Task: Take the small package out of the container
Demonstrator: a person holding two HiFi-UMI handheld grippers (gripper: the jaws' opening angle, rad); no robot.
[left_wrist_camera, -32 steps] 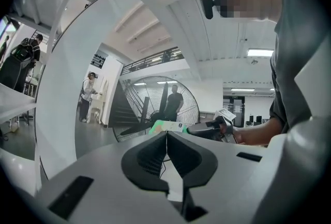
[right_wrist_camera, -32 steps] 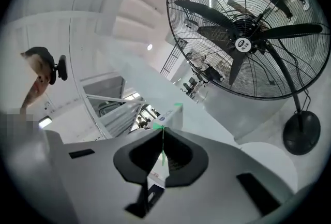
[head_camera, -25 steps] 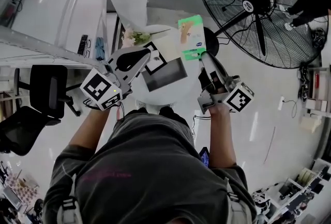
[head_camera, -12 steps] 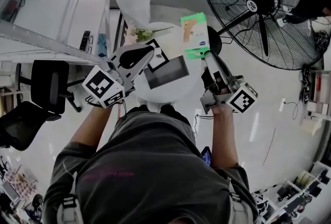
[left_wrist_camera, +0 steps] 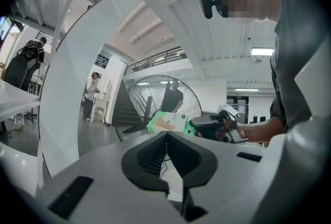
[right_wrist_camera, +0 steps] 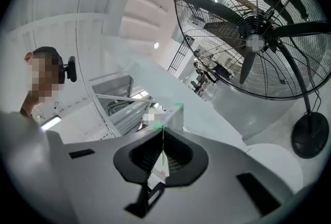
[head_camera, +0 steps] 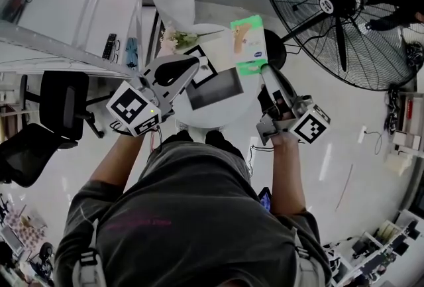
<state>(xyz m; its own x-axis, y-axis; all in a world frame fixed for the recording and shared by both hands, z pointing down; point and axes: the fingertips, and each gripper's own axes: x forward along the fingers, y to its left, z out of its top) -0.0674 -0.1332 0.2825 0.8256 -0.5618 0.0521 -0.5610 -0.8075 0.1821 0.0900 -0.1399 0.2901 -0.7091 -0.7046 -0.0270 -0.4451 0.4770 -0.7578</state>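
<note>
A small green-and-white package [head_camera: 248, 44] hangs in the air over the far edge of the round white table [head_camera: 199, 121], with my right gripper [head_camera: 262, 69] shut on its lower edge. In the right gripper view the package [right_wrist_camera: 169, 115] shows edge-on, a thin green strip pinched where my right gripper [right_wrist_camera: 163, 134] closes. The grey box container [head_camera: 213, 88] sits on the table, below and left of the package. My left gripper [head_camera: 193, 67] is shut and empty, hovering by the container's left side. From the left gripper view, past my left gripper [left_wrist_camera: 166, 136], the package [left_wrist_camera: 168, 121] shows beyond.
A big black floor fan [head_camera: 334, 4] stands right of the table, its round base [right_wrist_camera: 310, 139] on the floor. A marker card [head_camera: 201, 61] and flowers [head_camera: 173, 44] lie at the table's back. A black office chair [head_camera: 58, 110] stands to the left. People stand in the distance [left_wrist_camera: 91, 94].
The package has stayed pinched in my right gripper and drifted slightly up and right. My left gripper has edged a little right, towards the container.
</note>
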